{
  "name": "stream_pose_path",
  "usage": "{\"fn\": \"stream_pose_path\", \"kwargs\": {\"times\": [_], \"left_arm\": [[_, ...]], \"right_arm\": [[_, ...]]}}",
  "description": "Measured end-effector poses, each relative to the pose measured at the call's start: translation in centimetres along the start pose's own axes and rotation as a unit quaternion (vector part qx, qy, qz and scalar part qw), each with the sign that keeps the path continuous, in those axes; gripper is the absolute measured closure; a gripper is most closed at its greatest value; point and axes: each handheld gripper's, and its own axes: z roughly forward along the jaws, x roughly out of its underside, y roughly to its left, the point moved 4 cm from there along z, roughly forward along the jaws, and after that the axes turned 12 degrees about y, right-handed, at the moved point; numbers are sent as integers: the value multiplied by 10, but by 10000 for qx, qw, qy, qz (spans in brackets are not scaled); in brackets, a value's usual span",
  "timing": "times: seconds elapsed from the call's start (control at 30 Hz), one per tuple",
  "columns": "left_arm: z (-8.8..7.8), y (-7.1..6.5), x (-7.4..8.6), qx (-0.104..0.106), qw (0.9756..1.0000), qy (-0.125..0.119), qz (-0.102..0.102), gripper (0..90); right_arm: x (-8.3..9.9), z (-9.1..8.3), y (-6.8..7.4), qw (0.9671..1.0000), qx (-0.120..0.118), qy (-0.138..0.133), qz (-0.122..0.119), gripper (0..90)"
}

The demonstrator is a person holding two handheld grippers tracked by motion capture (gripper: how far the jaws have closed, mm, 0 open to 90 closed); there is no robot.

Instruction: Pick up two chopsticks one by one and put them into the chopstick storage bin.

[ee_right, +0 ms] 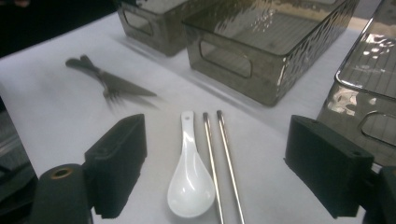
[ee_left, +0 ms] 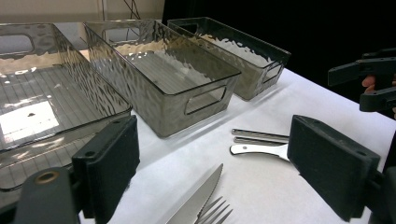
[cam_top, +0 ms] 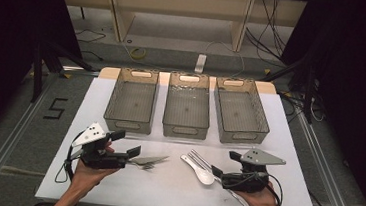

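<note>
Three empty smoked-plastic bins stood side by side at the far edge of the white table (cam_top: 283,192). With the middle bin (cam_top: 187,106) as landmark, the left bin (cam_top: 132,101) sat just left of it and the right bin (cam_top: 241,110) just right. A floor marking "5" (cam_top: 56,108) lay well left of it.

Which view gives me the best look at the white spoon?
The right gripper view: the white spoon lies whole and close between its jaws. The high view shows it small; the left gripper view catches its handle end.
</note>
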Motion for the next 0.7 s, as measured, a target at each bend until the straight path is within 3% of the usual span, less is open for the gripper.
{"fn": "stream_pose_path", "kwargs": {"times": [0.1,0.17,0.23,0.37,0.4,0.43,0.47,0.5,0.53,0.6,0.63,0.67,0.7], "left_arm": [[0,0,0,-6,10000,7,6,162],[0,0,0,-9,10000,8,5,162],[1,0,0,-9,10000,9,3,162],[1,1,0,-18,10000,18,2,162],[1,1,0,-16,10000,16,-1,162],[1,1,0,-17,10000,20,1,162],[1,1,0,-20,10000,16,4,162],[1,1,0,-14,10000,-4,-14,162],[0,1,0,-8,10000,3,-1,162],[1,1,0,-1,10000,15,-2,163],[1,0,0,-2,10000,20,-2,162],[1,0,0,-2,10000,16,1,162],[1,0,0,3,10000,7,-1,162]], "right_arm": [[-5,2,-3,9991,117,370,-152,251],[-9,4,-8,9957,307,810,-323,273],[-10,5,-9,9944,354,934,-357,278],[-17,11,-17,9848,389,1621,-495,314],[-18,16,-21,9787,371,1954,-511,328],[-18,16,-21,9787,371,1954,-511,328],[-19,18,-22,9755,389,2094,-544,348],[-18,24,-23,9680,379,2419,-545,377],[-18,24,-23,9680,379,2419,-545,377],[-16,29,-24,9608,424,2684,-549,402],[-13,34,-23,9548,426,2888,-555,429],[-13,34,-23,9548,426,2888,-555,429],[-12,37,-24,9528,430,2953,-562,441]]}}
